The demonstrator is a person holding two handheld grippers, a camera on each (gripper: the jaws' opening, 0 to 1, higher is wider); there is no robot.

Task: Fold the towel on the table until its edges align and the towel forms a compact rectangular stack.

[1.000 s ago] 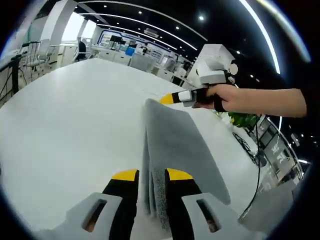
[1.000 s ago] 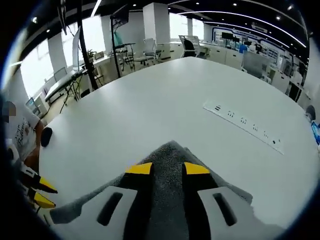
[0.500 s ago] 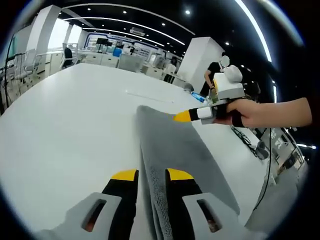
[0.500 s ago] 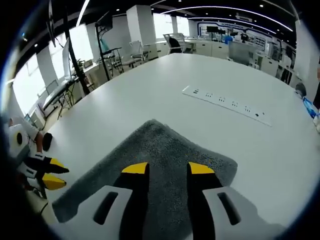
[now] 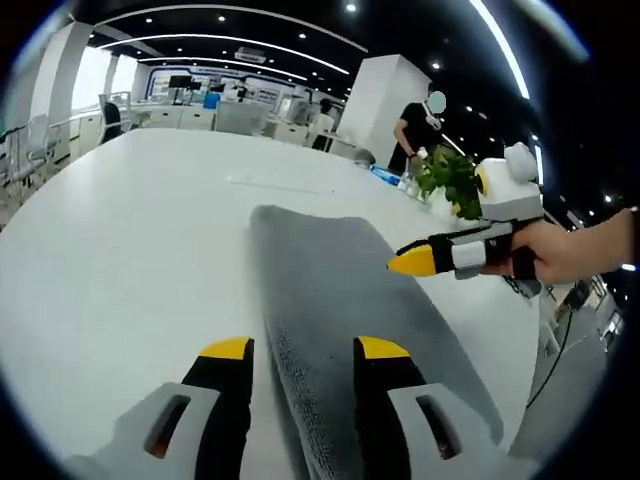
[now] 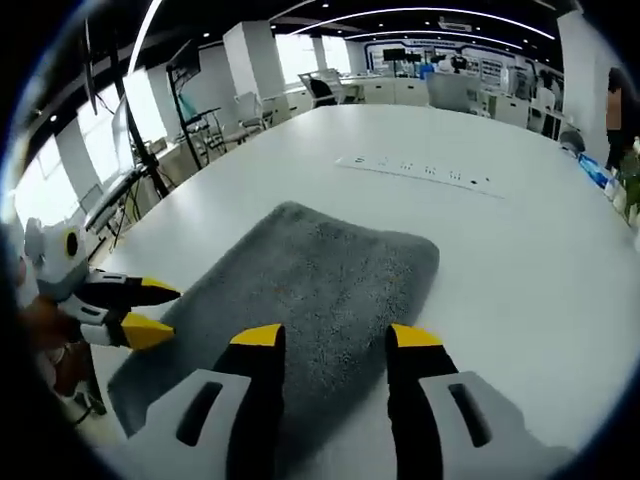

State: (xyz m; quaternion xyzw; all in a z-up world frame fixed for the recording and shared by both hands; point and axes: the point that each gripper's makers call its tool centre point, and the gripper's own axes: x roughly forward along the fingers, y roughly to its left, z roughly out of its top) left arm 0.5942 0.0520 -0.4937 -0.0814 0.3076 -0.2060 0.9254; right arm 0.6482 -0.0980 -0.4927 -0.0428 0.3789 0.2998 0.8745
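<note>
On the white table point(image 6: 560, 280) a folded grey towel point(image 6: 300, 290) lay flat; both grippers, left point(image 5: 300, 348) and right point(image 6: 328, 336), hovered with jaws apart, holding nothing.

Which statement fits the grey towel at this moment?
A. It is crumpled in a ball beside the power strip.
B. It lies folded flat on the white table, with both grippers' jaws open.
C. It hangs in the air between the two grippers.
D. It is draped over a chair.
B: the grey towel lies flat in folded layers on the white table, and the right gripper and left gripper both show parted jaws.
</note>
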